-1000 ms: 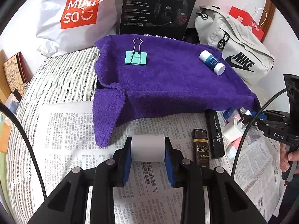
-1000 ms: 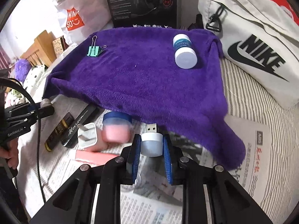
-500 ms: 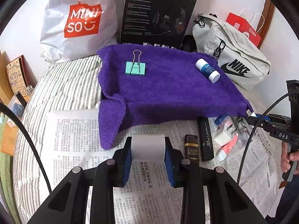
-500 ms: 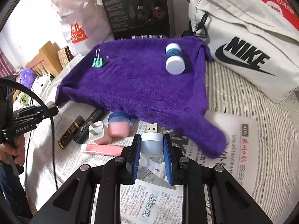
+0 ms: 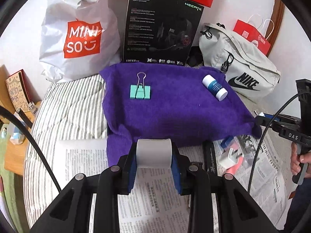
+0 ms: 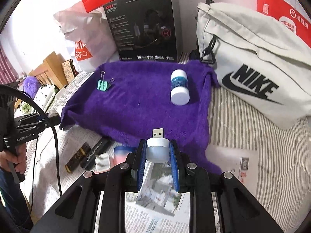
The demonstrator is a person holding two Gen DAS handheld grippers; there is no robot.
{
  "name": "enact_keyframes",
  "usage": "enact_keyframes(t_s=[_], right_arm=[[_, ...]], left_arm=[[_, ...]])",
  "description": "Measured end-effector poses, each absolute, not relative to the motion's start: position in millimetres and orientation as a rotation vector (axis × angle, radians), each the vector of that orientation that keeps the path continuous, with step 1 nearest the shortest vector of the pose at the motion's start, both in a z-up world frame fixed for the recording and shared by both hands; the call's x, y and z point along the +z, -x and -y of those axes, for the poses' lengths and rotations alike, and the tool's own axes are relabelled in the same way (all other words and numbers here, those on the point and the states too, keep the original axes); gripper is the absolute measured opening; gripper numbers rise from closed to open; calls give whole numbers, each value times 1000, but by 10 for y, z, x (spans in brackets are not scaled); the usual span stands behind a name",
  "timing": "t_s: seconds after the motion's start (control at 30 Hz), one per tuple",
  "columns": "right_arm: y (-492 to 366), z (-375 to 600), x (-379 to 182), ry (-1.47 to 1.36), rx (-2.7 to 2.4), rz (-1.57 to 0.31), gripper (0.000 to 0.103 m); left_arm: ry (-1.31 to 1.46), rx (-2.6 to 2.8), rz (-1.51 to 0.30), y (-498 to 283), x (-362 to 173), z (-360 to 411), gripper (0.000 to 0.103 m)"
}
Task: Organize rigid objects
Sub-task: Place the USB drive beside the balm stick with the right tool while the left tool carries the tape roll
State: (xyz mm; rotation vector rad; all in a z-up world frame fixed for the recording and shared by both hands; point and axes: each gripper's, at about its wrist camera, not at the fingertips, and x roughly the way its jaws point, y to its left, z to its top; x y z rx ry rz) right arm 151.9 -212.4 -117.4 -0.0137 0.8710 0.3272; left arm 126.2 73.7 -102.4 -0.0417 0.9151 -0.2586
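Note:
My left gripper point(image 5: 154, 153) is shut on a white paper roll point(image 5: 153, 152), held above the near edge of the purple towel point(image 5: 175, 108). My right gripper point(image 6: 157, 151) is shut on a small white USB light point(image 6: 157, 147), held above the towel's point(image 6: 140, 101) near edge. On the towel lie a teal binder clip point(image 5: 140, 94) point(image 6: 103, 85) and a blue-and-white bottle point(image 5: 214, 89) point(image 6: 179, 90). On the newspaper point(image 5: 155, 198) lie a black pen case point(image 6: 96, 152), a dark lighter point(image 6: 76, 159), a white plug point(image 5: 230, 158) point(image 6: 102, 162) and a pink tube point(image 5: 236, 164).
Behind the towel stand a white Miniso bag point(image 5: 77, 33), a black headset box point(image 5: 161, 31) and a grey Nike bag point(image 5: 239, 71) point(image 6: 252, 64). A striped bedsheet point(image 5: 70, 104) point(image 6: 252, 136) lies under everything. A wooden shelf point(image 5: 17, 101) is at the left.
Both grippers have risen and pulled back with their objects, so the towel and the background sit lower and farther in each view. The things on the towel have not moved.

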Motion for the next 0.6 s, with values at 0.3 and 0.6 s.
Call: enact_keyframes(t_s=[0.3,0.6], right_arm=[[-1944,2087,-1236,45,266,-889,24],[-2347,1956,-1498,112,243,-956,24]], left_arm=[[31,-239,-924,-1449,-1006,-779,30],[35,-235,-942,-1585,-1080,-831,30]])
